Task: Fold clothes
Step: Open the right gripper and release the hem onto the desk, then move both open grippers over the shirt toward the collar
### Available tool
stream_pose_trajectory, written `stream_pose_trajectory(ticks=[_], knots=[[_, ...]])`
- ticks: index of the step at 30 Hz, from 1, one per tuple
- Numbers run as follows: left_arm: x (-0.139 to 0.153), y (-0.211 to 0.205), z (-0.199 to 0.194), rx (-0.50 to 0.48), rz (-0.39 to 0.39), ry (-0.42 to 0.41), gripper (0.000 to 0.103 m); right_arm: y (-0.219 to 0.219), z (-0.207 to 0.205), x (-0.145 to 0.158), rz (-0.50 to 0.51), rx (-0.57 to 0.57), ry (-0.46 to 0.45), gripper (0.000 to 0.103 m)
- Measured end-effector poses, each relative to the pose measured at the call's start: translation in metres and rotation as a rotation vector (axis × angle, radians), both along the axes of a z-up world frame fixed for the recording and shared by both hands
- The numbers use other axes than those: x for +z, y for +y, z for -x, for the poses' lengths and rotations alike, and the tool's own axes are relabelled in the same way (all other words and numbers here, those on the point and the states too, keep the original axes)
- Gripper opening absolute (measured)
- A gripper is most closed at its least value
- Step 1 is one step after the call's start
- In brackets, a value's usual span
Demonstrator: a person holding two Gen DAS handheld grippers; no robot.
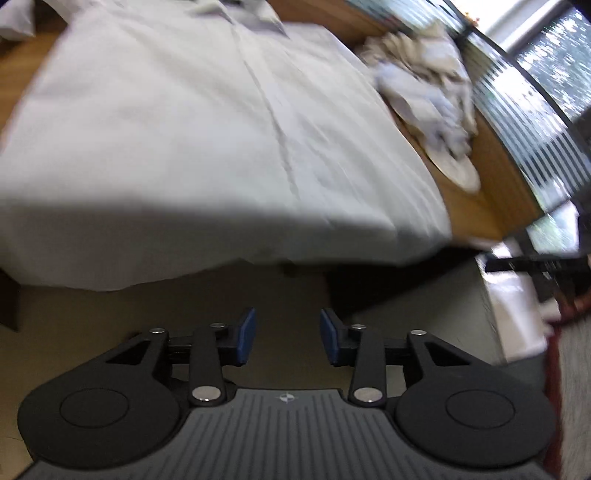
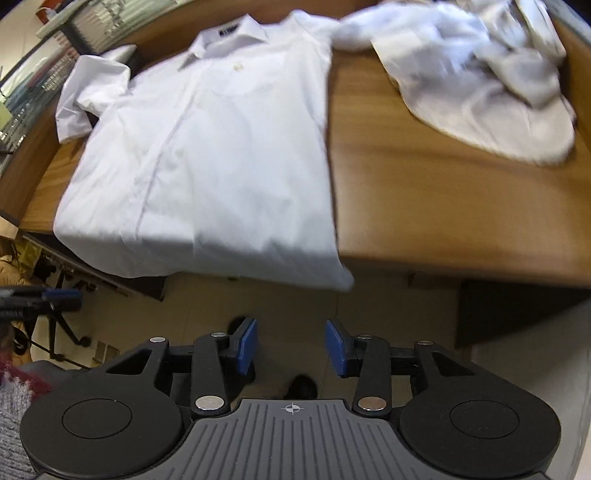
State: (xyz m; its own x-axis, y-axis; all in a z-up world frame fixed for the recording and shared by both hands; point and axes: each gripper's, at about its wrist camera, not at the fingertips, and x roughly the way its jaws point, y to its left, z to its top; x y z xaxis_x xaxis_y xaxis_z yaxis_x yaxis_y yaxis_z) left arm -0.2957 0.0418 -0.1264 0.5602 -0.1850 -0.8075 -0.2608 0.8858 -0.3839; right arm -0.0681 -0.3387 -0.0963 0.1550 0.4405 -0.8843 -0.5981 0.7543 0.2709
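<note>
Wooden table (image 2: 424,192) | collar (image 2: 236,35) clear right wrist only | shirt (image 1: 192,140)

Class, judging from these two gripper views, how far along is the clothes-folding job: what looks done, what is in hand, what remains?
Done: the white shirt lies spread front-up on the wooden table, hem hanging over the near edge. In hand: nothing; the left gripper and right gripper are both open and empty, short of the table. Left: no fold shows on the shirt yet, and the crumpled pile beside it is untouched.
</note>
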Motion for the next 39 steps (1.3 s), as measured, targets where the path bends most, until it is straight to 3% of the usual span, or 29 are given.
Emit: stream_pose_trajectory(ticks=[4,12,21,29,37,39], knots=[[0.028,0.044,-0.017,0.144,-0.083,-0.017,0.051,0.019,-0.022,0.011,-0.044,-0.026,-0.039,0.046],[0.06,0.155,-0.053,0.504,-0.149,-0.081,0.057,0.061,-0.094,0.028,-0.1,-0.122,-0.124,0.046],[0.043,0.275,-0.1,0.807,-0.021,-0.085,0.057,0.107,-0.193,0.02,-0.156,-0.34,-0.122,0.046],[0.021,0.332,-0.14,0.853,0.049,-0.116,0.057,0.137,-0.261,-0.004,-0.148,-0.422,-0.082,0.045],[0.001,0.346,-0.189,0.828,0.104,-0.118,0.057,0.153,-0.304,-0.027,-0.169,-0.46,-0.02,0.045],[-0.001,0.346,-0.198,0.829,0.092,-0.116,0.057,0.157,-0.312,-0.032,-0.181,-0.464,0.006,0.04]])
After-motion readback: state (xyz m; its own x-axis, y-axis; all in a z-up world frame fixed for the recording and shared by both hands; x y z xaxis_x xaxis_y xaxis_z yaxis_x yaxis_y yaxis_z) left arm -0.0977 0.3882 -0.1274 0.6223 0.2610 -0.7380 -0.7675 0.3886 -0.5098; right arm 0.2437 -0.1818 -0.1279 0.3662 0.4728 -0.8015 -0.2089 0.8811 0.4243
